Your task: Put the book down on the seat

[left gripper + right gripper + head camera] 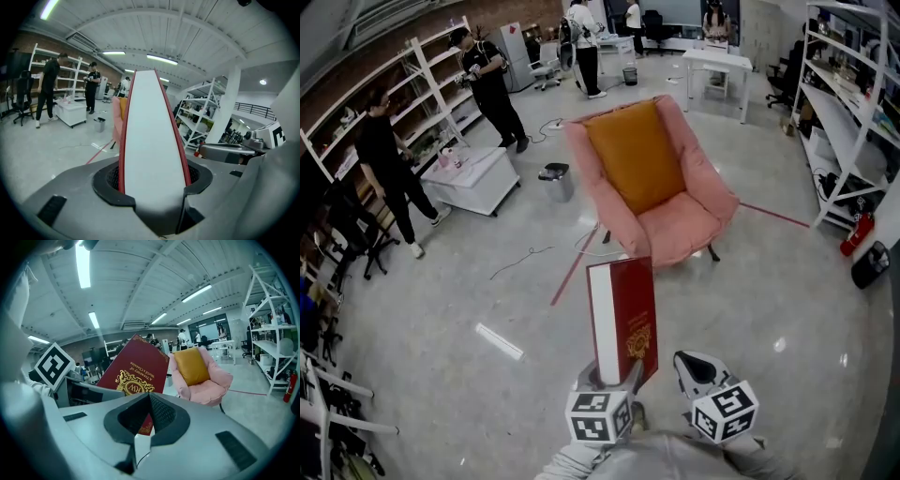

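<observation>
Both left gripper (152,190) fingers (108,183) pinch the upright book (152,136); right gripper (148,411) fingers (168,420) closed, empty.

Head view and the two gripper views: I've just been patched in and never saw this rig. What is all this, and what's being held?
No robot here: a person carries a two-jaw gripper in each hand. The head view looks down from their head; each gripper view looks along that gripper's own jaws. The left gripper is clamped on the lower end of a red book, held upright. The right gripper, beside it, is shut and empty. Ahead stands a pink armchair with an orange cushion. The book isn't on the seat yet.
</observation>
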The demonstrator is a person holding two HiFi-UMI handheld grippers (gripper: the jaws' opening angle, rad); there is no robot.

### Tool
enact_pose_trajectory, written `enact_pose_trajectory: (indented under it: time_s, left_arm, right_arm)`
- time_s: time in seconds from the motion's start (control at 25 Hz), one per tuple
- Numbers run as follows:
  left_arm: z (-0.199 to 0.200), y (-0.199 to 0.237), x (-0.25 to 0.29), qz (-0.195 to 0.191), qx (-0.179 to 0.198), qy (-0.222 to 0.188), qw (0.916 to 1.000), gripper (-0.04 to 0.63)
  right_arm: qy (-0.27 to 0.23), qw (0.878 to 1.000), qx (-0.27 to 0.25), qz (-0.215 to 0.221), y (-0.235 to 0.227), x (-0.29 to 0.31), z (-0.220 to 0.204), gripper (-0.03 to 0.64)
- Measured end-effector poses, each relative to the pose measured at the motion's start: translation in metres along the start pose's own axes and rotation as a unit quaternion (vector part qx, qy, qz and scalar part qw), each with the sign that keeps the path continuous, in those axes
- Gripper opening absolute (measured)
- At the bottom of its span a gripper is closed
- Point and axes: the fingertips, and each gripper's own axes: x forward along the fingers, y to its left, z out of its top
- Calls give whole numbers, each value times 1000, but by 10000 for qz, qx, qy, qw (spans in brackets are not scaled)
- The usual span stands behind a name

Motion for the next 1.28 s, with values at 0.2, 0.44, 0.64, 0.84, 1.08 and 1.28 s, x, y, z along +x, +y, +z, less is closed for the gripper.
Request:
enact_pose_trajectory:
  time_s: [0.2, 0.44, 0.64, 0.84, 1.08, 1.28]
  left_arm:
    - [15, 25, 14, -84, 148, 56, 9998, 258]
    - [26, 47, 24, -194, 271, 135, 9994, 258]
    - [30, 63, 32, -190, 227, 200, 9994, 258]
    - [35, 74, 41, -163, 208, 292, 9992, 258]
    - [49, 79, 70, -97, 192, 346, 9992, 258]
    - [70, 85, 106, -41, 95, 357, 9993, 258]
  right_arm:
    - [15, 10000, -32, -79, 3, 32, 8, 5]
    - [126, 9998, -71, -127, 10, 63, 13, 5]
    - [190, 9997, -105, -130, 11, 78, 16, 5]
    - [287, 9995, -6, -159, 7, 87, 16, 5]
    - [404, 9992, 46, -26, -14, 111, 19, 5]
    - [396, 9992, 11, -29, -53, 140, 38, 6]
